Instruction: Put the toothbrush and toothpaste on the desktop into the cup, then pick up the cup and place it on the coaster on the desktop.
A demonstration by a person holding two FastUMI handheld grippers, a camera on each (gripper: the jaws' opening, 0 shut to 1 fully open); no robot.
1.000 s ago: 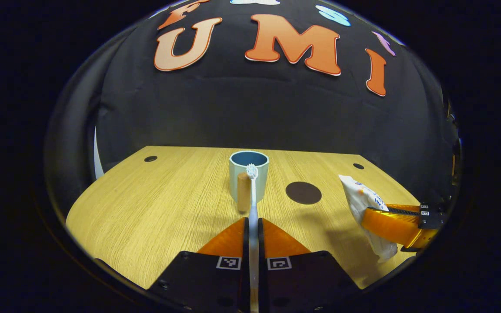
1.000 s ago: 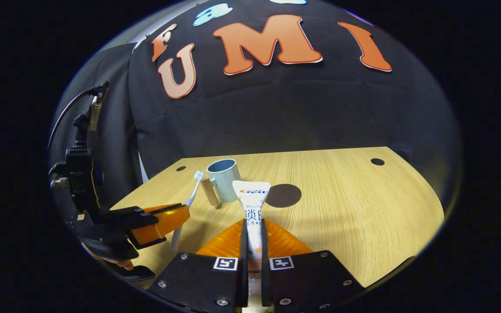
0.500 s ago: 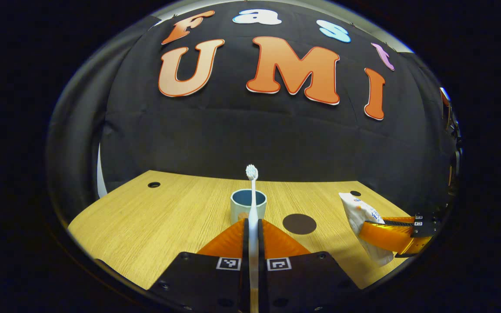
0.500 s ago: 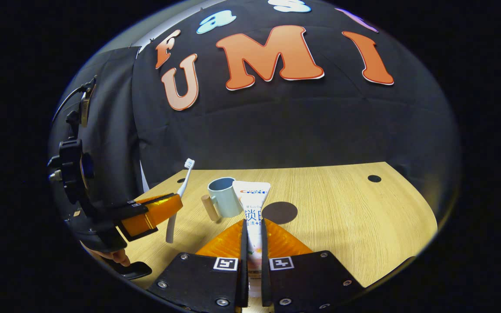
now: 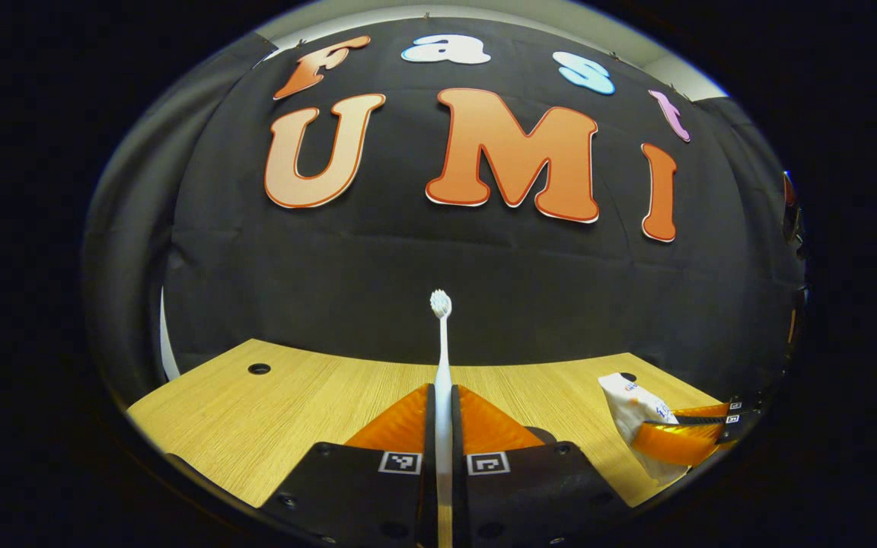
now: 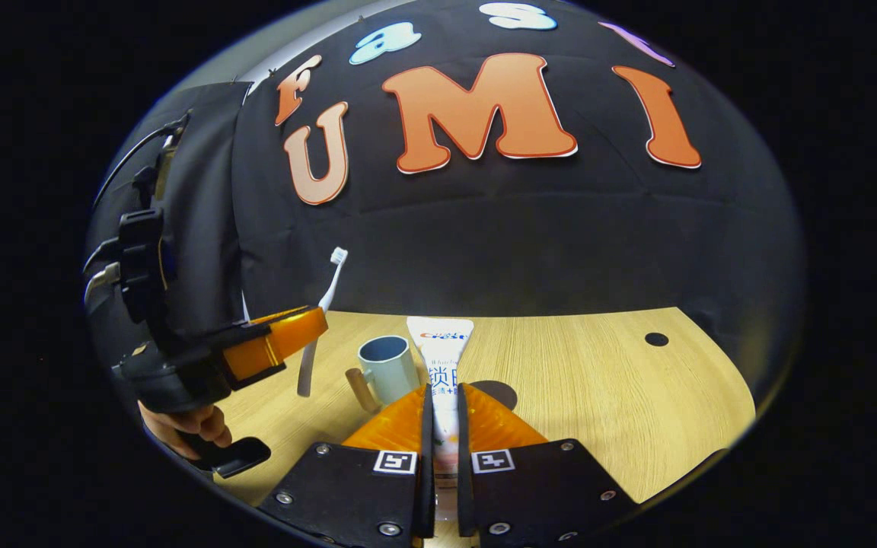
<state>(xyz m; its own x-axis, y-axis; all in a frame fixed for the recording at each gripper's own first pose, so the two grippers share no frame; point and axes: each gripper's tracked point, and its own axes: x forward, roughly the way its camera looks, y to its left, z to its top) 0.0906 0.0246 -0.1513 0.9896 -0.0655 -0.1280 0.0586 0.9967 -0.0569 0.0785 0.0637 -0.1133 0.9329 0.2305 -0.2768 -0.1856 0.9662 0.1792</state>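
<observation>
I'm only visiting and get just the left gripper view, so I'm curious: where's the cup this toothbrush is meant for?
Observer: In the right gripper view, the cup stands upright on the table, empty as far as I can see.
Operator: Is my toothbrush over it?
Observer: No. The toothbrush, held by the left gripper, hangs in the air to the cup's left in that view.
Operator: And the coaster?
Observer: The coaster lies beside the cup, on its other side.

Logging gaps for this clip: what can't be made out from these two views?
- Left gripper view: the coaster is mostly hidden behind the left gripper.
- Right gripper view: the toothpaste tube's lower end is hidden between the right gripper fingers; the coaster is partly covered.
- Right gripper view: the toothbrush bristles are too small.
</observation>
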